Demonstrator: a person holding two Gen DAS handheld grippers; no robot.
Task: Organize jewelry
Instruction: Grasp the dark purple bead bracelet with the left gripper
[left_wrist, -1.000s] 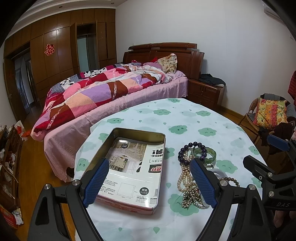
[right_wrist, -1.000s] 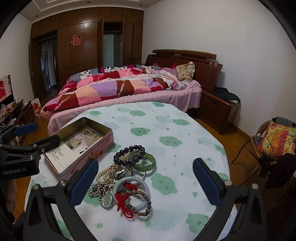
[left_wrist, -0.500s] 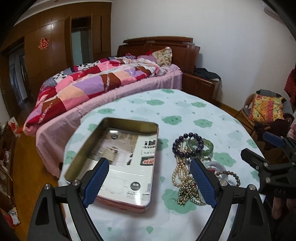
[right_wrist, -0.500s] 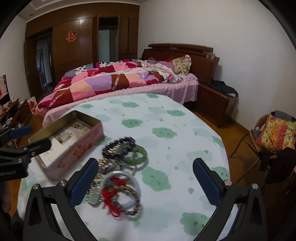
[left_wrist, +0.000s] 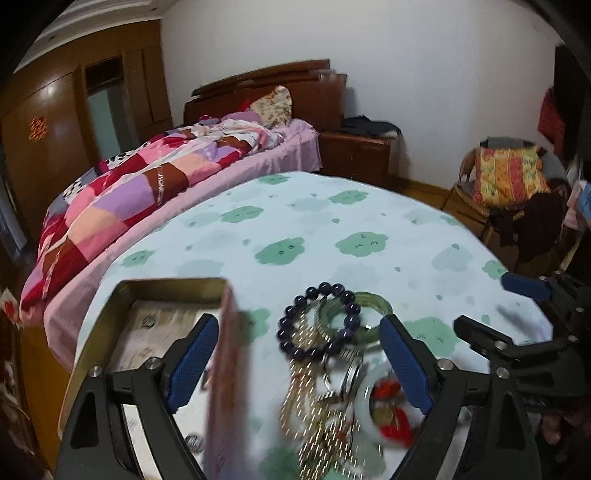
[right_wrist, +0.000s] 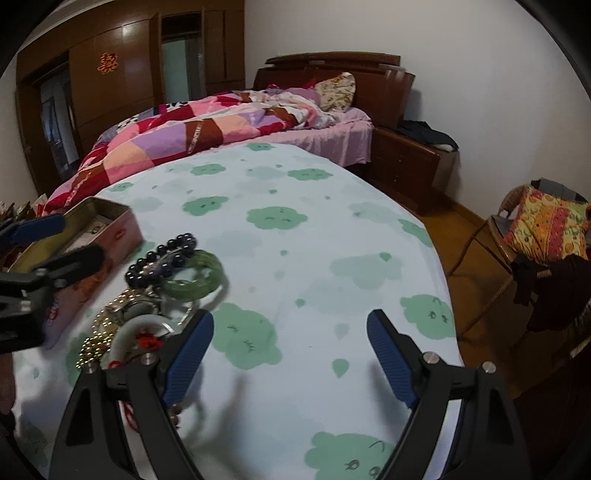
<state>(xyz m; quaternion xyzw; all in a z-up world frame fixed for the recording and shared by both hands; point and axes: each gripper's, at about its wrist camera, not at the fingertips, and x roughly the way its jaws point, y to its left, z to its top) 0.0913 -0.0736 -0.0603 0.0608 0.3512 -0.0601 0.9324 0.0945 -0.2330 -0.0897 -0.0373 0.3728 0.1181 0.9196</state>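
Observation:
A pile of jewelry lies on the table: a dark purple bead bracelet (left_wrist: 318, 320), a green jade bangle (left_wrist: 369, 306), a pearl necklace (left_wrist: 303, 398) and a white bangle with a red knot (left_wrist: 384, 410). The pile also shows in the right wrist view (right_wrist: 162, 288). A pink tin box (left_wrist: 155, 332) stands open to its left. My left gripper (left_wrist: 299, 365) is open low over the pile, its left finger over the tin's edge. My right gripper (right_wrist: 288, 354) is open and empty over bare cloth, right of the pile.
The round table (right_wrist: 332, 229) has a pale cloth with green clouds. A bed with a patchwork quilt (right_wrist: 207, 129) stands behind it. A nightstand (right_wrist: 410, 162) and a chair with a bright cushion (right_wrist: 546, 225) stand to the right.
Both grippers have moved lower and to the right. The jewelry pile now lies between my left fingers; the tin has slid to the left of that view. Both stay open.

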